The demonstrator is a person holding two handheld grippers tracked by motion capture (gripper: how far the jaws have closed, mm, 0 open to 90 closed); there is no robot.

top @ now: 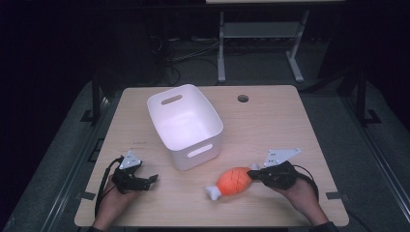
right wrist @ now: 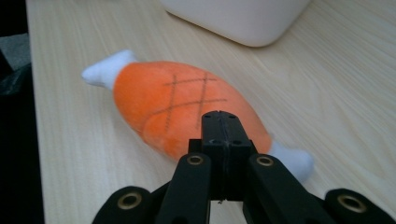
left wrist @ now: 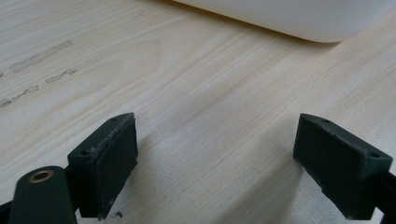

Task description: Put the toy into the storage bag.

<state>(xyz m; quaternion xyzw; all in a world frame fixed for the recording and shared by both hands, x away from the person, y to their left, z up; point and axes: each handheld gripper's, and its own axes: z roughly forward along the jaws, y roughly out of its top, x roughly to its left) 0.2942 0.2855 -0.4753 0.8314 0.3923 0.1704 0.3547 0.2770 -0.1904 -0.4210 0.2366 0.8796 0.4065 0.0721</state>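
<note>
The plush drumstick toy [top: 234,180] lies near the table's [top: 270,116] front edge, right of centre, just in front of the white bin's [top: 185,124] near corner. The right gripper [top: 255,173] sits at the toy's right end with its jaws pressed together; whether they pinch any fabric I cannot tell. If it holds only a scrap, the toy may slip free on lifting, or swing against the bin's rim. The left gripper [top: 153,179] rests wide and empty near the front-left corner.
</note>
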